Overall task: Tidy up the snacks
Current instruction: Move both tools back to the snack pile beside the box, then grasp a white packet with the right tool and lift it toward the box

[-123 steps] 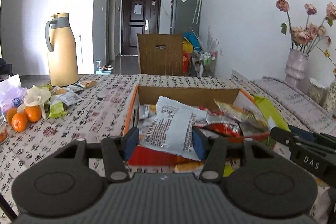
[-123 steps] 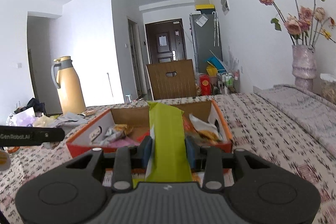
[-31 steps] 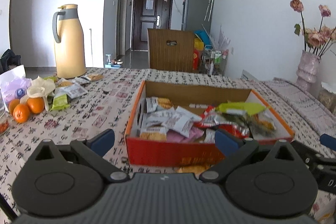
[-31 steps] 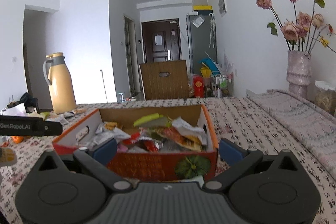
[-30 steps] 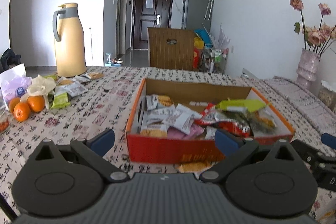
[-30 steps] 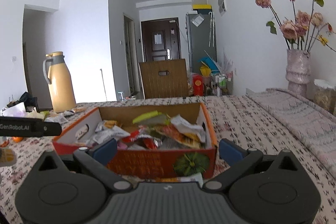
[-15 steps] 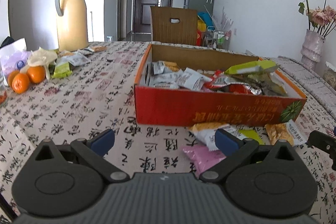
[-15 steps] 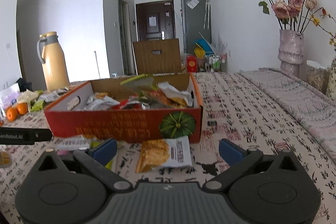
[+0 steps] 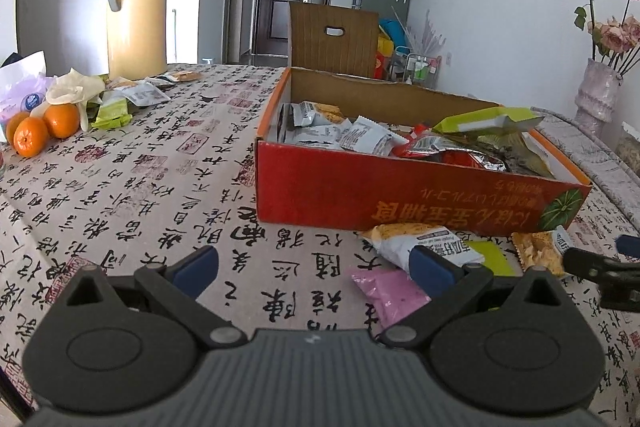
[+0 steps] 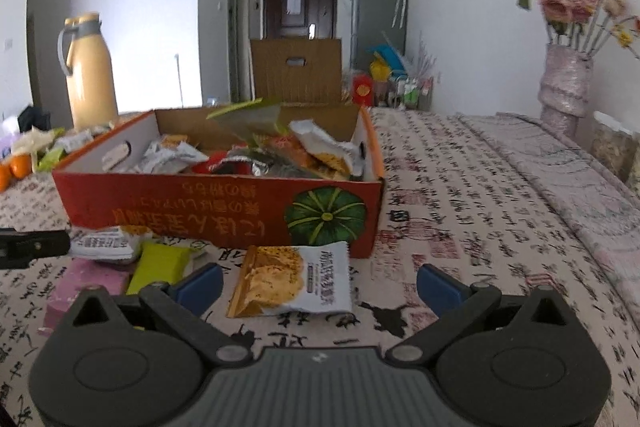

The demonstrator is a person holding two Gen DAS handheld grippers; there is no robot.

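The task looks well along but not finished: the orange cardboard box point(image 9: 420, 195) in the middle of the table point(image 9: 152, 163) already holds a heap of packets, with a green packet point(image 9: 486, 119) lying on top toward its right end.

Four loose snacks lie on the cloth just beside the box's near wall. Going left to right, these are a pink packet point(image 9: 390, 293), a white cracker packet point(image 9: 420, 241) with a small green packet point(image 10: 160, 267) just beside it, and an orange-and-white cracker packet point(image 10: 290, 281) near the box's near right corner.

The left gripper point(image 9: 314, 267) hangs low over the cloth with its jaws spread wide and nothing between them, the pink packet close to its right finger. The right gripper point(image 10: 318, 281) is likewise wide apart and empty, with the orange-and-white packet lying between its fingertips.

More packets point(image 9: 136, 95) sit near the table's far left edge beside the oranges point(image 9: 44, 127) and the yellow thermos point(image 9: 136, 7); these would probably have to be gathered too.

A vase of flowers point(image 10: 566, 83) stands at the far right, well apart. Nothing blocks the near packets, though the box wall stands close behind them.
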